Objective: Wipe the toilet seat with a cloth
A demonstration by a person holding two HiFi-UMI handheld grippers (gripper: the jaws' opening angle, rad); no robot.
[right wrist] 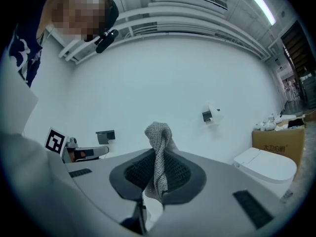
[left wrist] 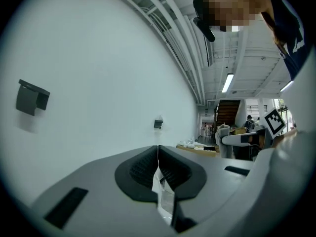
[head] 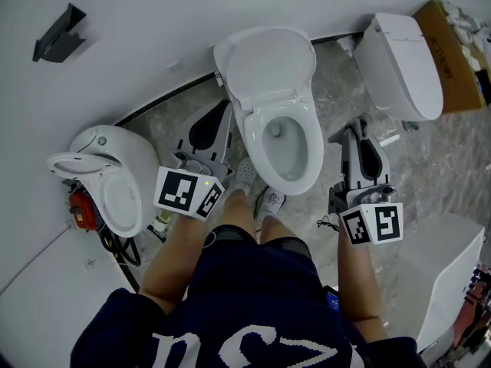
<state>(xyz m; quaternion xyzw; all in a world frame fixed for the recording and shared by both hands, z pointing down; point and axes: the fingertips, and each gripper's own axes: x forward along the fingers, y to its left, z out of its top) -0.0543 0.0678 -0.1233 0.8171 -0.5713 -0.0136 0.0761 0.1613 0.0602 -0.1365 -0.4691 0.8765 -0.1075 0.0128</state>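
While a person stands at the middle toilet (head: 270, 67), lid raised, between two other toilets (head: 107, 176) (head: 400, 66) and near a box (head: 454, 52), both grippers flank its seat (head: 252, 140). The left gripper (left wrist: 158, 154) has its jaws pressed together, empty. The right gripper (head: 357, 129) pinches the grey cloth (right wrist: 159, 147), which pokes up past the jaw tips.

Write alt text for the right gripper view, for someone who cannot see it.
The right gripper has its jaws shut on a grey knitted cloth, whose bunched end sticks up above them. Behind is a plain white wall, with a white toilet and a cardboard box at the lower right.
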